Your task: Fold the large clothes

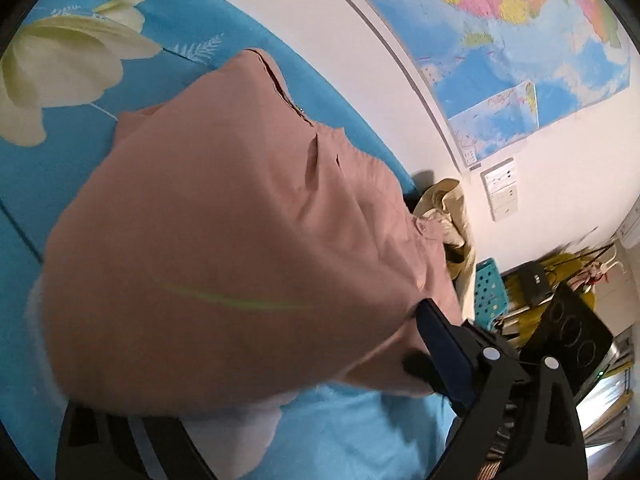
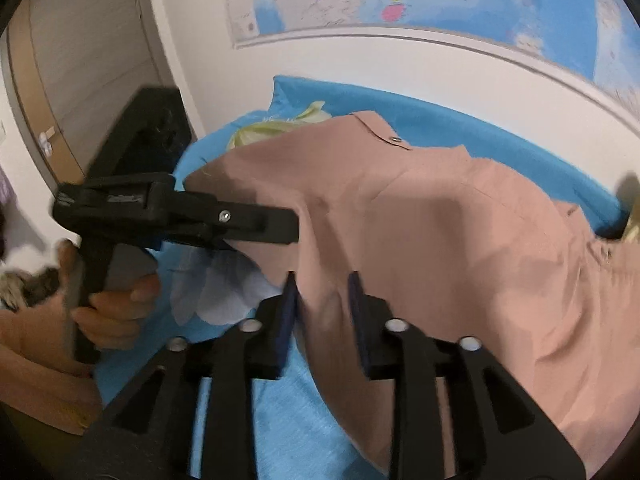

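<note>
A large dusty-pink garment (image 1: 224, 232) lies spread on a blue flowered bedsheet (image 1: 52, 184). It also shows in the right wrist view (image 2: 460, 240), with a small snap button near its far edge. My left gripper (image 2: 280, 226) is shut on the pink garment's near-left edge and lifts it off the sheet; in its own view only one finger (image 1: 444, 344) shows, and cloth covers the other. My right gripper (image 2: 322, 292) has its jaws around the garment's front edge with a gap between them; cloth sits between the pads.
A white wall with a large world map (image 1: 520, 40) runs along the far side of the bed. A beige cloth heap (image 1: 452, 216), a teal perforated basket (image 1: 490, 292) and clutter lie past the bed's end. A wooden door (image 2: 36, 112) stands at the left.
</note>
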The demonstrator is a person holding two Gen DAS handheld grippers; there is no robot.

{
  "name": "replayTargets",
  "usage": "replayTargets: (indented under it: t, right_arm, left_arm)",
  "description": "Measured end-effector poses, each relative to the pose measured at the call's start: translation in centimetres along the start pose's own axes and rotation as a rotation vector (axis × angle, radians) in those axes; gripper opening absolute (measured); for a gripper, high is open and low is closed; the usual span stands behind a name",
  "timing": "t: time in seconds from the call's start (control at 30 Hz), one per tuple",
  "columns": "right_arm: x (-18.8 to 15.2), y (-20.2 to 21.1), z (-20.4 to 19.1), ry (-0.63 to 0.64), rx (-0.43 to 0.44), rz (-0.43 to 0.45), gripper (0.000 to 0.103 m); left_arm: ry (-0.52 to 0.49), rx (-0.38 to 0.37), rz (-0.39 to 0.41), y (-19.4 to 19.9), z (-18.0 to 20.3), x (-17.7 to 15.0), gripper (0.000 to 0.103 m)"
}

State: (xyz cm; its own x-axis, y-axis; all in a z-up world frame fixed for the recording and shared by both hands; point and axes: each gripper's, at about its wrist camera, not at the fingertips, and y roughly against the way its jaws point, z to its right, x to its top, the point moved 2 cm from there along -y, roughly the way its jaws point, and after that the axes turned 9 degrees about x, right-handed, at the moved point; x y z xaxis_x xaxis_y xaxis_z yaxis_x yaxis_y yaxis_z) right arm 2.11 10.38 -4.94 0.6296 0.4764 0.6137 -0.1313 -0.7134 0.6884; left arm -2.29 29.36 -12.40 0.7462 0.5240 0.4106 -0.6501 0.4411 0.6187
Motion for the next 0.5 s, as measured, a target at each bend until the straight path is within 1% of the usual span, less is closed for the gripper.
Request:
replayTargets:
  t: [0.07,0.1,0.13,0.17,0.23,0.27,0.3,0.33,0.37,0.4,0.43,0.47,0.5]
  right_arm:
    - [-0.9,1.9,0.5,-0.054,0.064,0.028,0.049]
    - [-1.4,2.6,0.7,-0.077,0.081,0.039,0.057]
    - [-2.2,3.7,1.2,-0.117,0.110,0.055,0.061]
    - [-3.4,5.1,1.9,-0.176,0.164,0.072,0.063]
    - [-5.6,7.2,3.4,-0.270,0.194,0.100,0.064]
    - [-7.2,8.4,4.5,-0.339,0.205,0.113,0.068]
    - [-8.3,9.1,5.1,-0.385,0.210,0.119,0.068]
    - [-10.2,10.5,6.2,-0.457,0.214,0.136,0.068]
    - [-11.1,11.1,6.8,-0.496,0.222,0.147,0.069]
    - [-12.7,12.2,7.6,-0.564,0.242,0.163,0.072]
    - [-14.2,13.1,8.3,-0.624,0.244,0.183,0.074]
    - [-15.0,13.8,8.6,-0.660,0.230,0.197,0.075]
    - [-16.1,14.3,9.2,-0.706,0.206,0.208,0.075]
  left_arm:
    - [0.012,-0.016,-0.001,0.0,0.1,0.2,0.093]
    - [0.019,-0.032,-0.002,0.0,0.1,0.4,0.094]
    - [0.030,-0.044,-0.001,0.0,-0.1,0.6,0.094]
    - [0.035,-0.048,-0.003,0.0,-0.1,0.8,0.094]
    - [0.024,-0.037,-0.009,-0.2,0.0,1.1,0.092]
    - [0.012,-0.015,-0.017,-0.5,0.2,1.3,0.091]
    - [-0.002,0.008,-0.030,-0.9,0.6,1.3,0.087]
    - [-0.020,0.032,-0.042,-1.1,0.7,1.3,0.080]
    - [-0.044,0.059,-0.056,-1.3,1.0,1.2,0.075]
    - [-0.066,0.086,-0.070,-1.6,1.6,1.0,0.066]
    - [-0.094,0.127,-0.081,-1.8,1.8,0.8,0.055]
    - [-0.135,0.179,-0.085,-1.9,2.3,0.7,0.051]
    - [-0.156,0.195,-0.075,-1.9,2.6,0.6,0.048]
